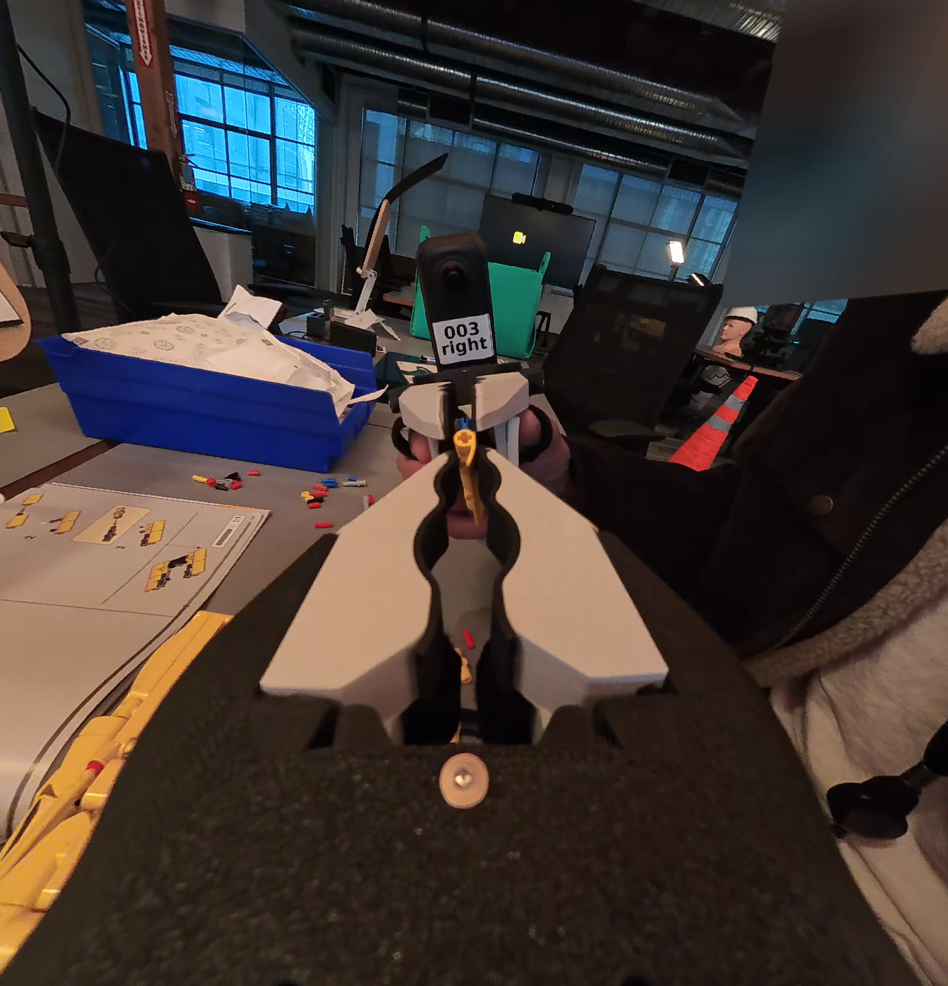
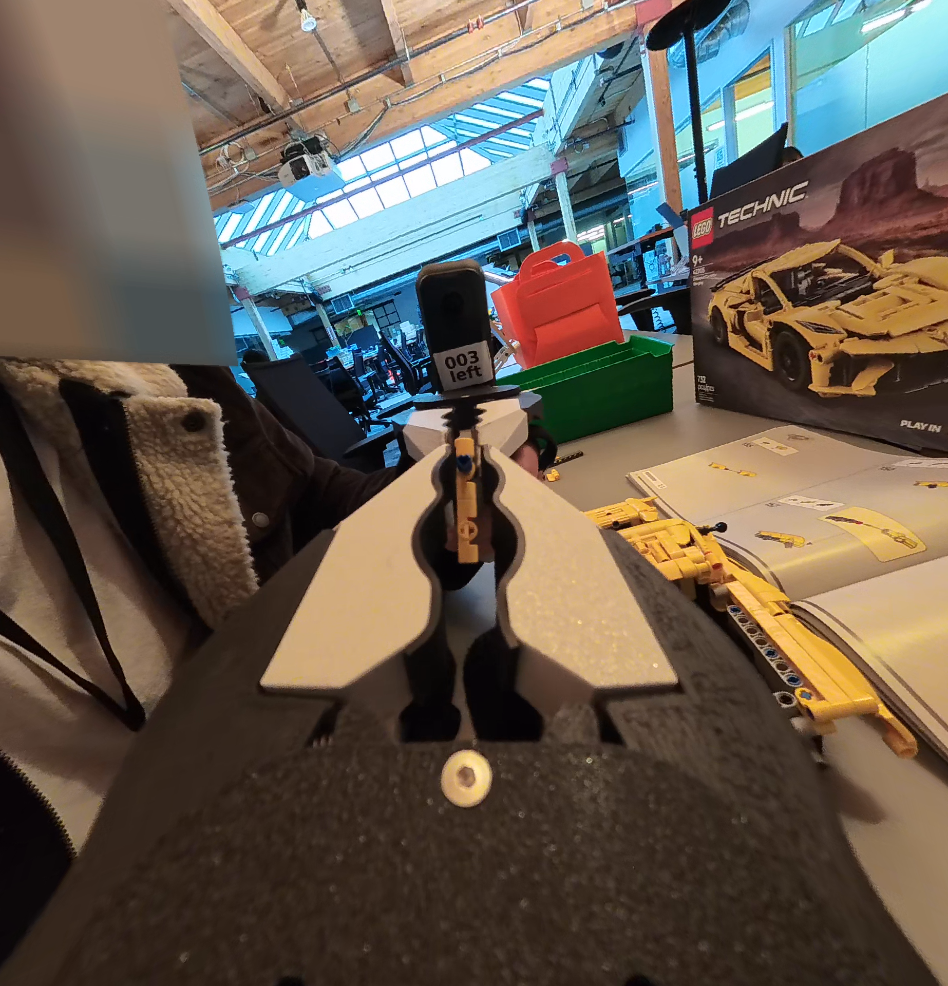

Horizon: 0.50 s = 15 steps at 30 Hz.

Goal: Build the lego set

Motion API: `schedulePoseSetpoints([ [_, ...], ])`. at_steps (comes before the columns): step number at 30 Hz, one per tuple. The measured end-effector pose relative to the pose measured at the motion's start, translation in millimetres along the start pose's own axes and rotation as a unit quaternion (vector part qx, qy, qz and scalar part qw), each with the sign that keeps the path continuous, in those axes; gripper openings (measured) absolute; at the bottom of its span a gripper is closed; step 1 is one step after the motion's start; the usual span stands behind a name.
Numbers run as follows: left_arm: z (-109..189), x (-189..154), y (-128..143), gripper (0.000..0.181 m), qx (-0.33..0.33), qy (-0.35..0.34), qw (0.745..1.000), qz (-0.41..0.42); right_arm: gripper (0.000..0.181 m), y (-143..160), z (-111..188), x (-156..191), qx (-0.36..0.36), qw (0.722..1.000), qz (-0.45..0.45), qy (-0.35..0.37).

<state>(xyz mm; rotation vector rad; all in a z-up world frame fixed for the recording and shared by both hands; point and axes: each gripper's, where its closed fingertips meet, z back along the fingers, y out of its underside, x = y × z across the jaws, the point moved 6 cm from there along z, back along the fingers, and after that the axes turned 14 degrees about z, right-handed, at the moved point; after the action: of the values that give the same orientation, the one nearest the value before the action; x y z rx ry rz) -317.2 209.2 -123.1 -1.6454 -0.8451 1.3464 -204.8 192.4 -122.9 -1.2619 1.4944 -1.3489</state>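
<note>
The left gripper [image 1: 467, 480] is clenched on a slim yellow piece [image 1: 469, 480], held up above the table [image 1: 141, 459]. The right gripper [image 2: 465, 480] faces it tip to tip and is closed on the same piece [image 2: 466, 512] near a small blue pin [image 2: 463, 463] at its far end. The likely trouble is that the two grips pull or twist against each other: the piece could slip in the pads, cock sideways, or drop the pin onto the table. Both tools are raised and roughly level, nose to nose in front of the person's jacket [image 1: 861, 613]. Lower down lie the yellow build [image 2: 728, 587] and manual [image 2: 808, 507]; farther off, loose pins [image 1: 317, 493], then the blue bin [image 1: 210, 400].
</note>
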Motion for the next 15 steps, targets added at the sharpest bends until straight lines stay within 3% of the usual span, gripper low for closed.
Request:
schedulePoseSetpoints([
  [15, -0.5, -0.4, 0.9, 0.006, -0.010, 0.012, 1.000, 0.013, 0.004, 1.3, 3.3, 1.0, 0.010, 1.000, -0.023, -0.018],
])
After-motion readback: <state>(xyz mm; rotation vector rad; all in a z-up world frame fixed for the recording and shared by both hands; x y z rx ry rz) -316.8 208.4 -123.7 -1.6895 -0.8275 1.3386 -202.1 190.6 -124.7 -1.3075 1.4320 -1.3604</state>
